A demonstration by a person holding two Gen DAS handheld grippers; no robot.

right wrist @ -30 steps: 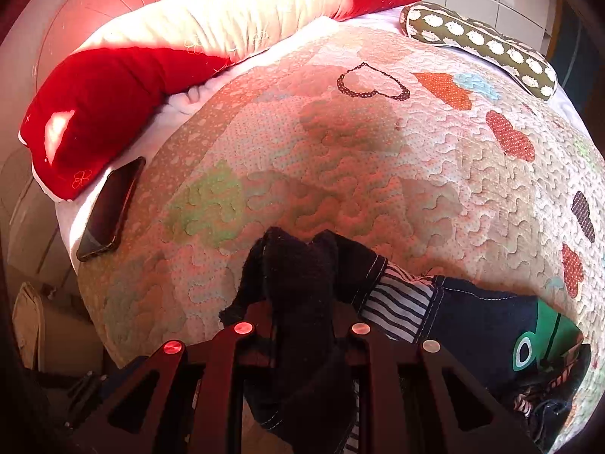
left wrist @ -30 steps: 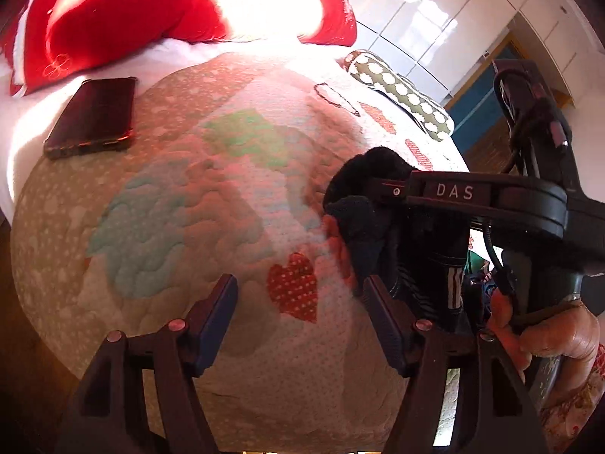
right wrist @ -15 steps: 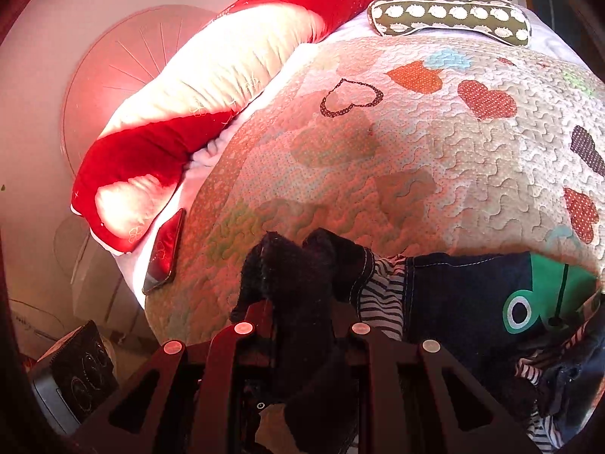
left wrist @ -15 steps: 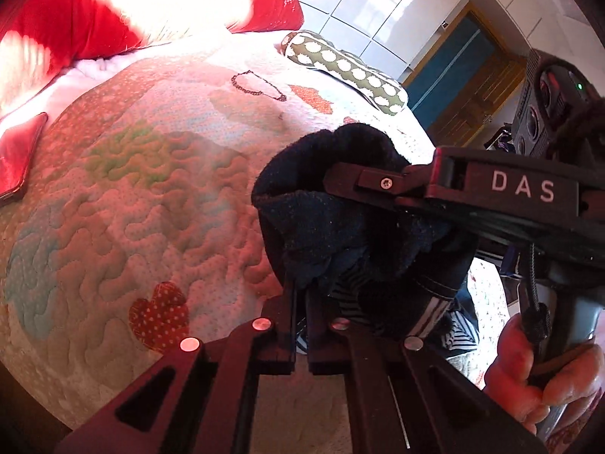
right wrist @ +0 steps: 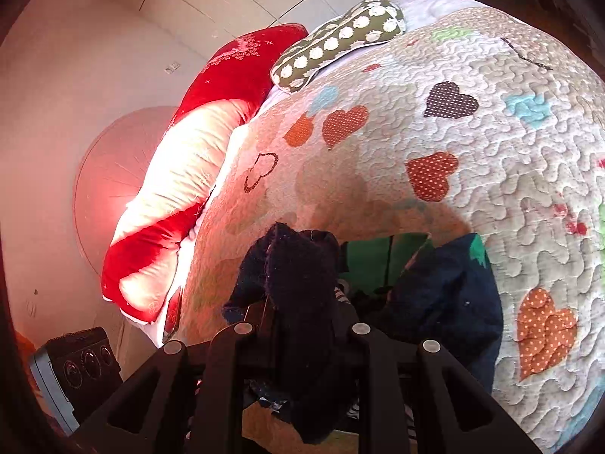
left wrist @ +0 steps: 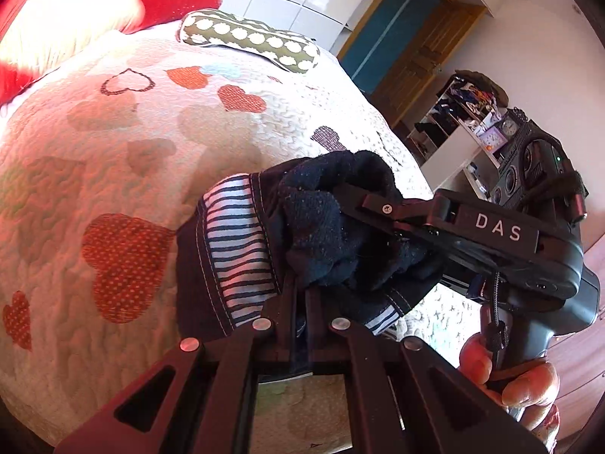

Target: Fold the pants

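Left wrist view first: a bedroom is spreading out, with a heart-patterned quilt [left wrist: 124,159] covering the bed, a red-and-cream pillow [left wrist: 75,11] at the head, a dotted olive cushion [left wrist: 249,41] beside it, and a cluttered shelf [left wrist: 469,113] by the wooden door. The left claw [left wrist: 298,302] is now pinched tight on the dark pants [left wrist: 329,234] at the striped waistband [left wrist: 234,249]; a second ago its fingers were standing wide apart over bare quilt, so the second grip has just been made. The right claw [left wrist: 363,196] is coming in from the right, clamped on the fuzzy navy bunch, a hand [left wrist: 506,374] wrapped round its handle. The phone that lay by the pillow earlier has slid out of this frame.

Over to the right wrist view: pale wall, the same pillow [right wrist: 189,196] and cushion [right wrist: 336,41], quilt [right wrist: 472,132] rolling away. The right claw [right wrist: 298,314] is staying clamped on the navy fabric, and the pants [right wrist: 442,295] are bunching up, green patch [right wrist: 374,261] folded inward where it was lying flat before. A speaker-like box [right wrist: 79,363] is sitting at lower left.

My read: with both claws holding, the garment is lifting off the quilt, ready to be shaken out and laid flat. Folding itself hasn't begun.
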